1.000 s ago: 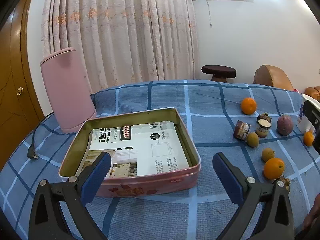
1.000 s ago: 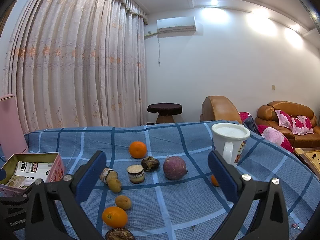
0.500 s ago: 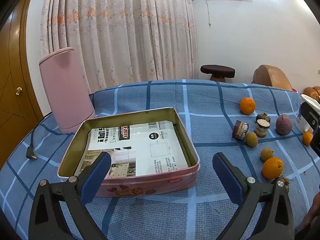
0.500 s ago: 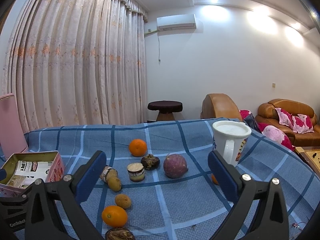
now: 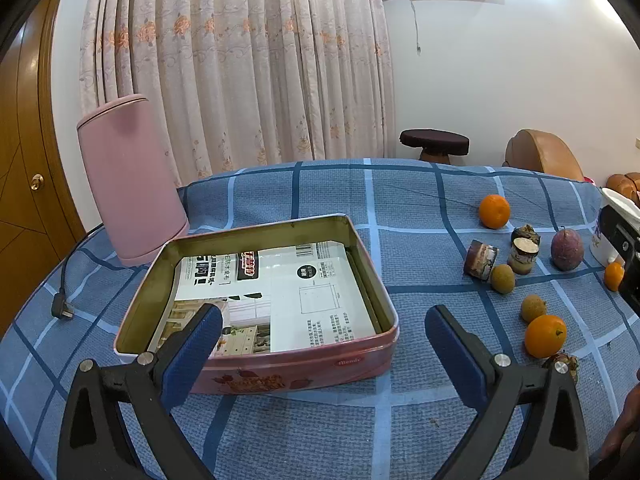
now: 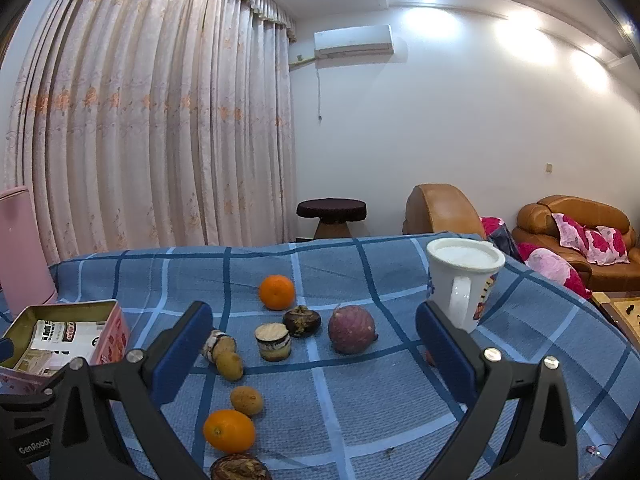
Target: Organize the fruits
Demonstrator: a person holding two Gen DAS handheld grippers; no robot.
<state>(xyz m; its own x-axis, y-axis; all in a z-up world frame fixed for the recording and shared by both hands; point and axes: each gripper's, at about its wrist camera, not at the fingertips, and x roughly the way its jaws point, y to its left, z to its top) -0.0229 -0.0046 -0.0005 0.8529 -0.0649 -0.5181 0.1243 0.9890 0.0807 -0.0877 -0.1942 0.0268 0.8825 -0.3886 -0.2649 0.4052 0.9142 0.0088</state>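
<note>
Left wrist view: the left gripper (image 5: 322,334), blue-padded jaws spread wide and empty, hovers over the near wall of the open pink rectangular metal tin (image 5: 296,368), which sits on the blue plaid-clothed worktop (image 5: 400,196). Printed paper sheets (image 5: 304,292) line the tin's floor. At 10 o'clock from the tin stands a tall pink cylindrical appliance (image 5: 128,176), its black power plug (image 5: 62,310) lying loose on the cloth at 9 o'clock.

Right wrist view: the right gripper (image 6: 314,354), jaws likewise spread and empty, faces the fruits, all still on the cloth outside the tin. From 12 o'clock towards 6: a round orange tangerine (image 6: 277,292), a dark wrinkled fruit (image 6: 302,321) just beside a purple round passion fruit (image 6: 352,330), a cut brown stub (image 6: 273,342), two small tan longan-like fruits (image 6: 230,365) (image 6: 247,401), and a second orange (image 6: 229,431). A white handled mug (image 6: 462,286) stands at 2 o'clock.
</note>
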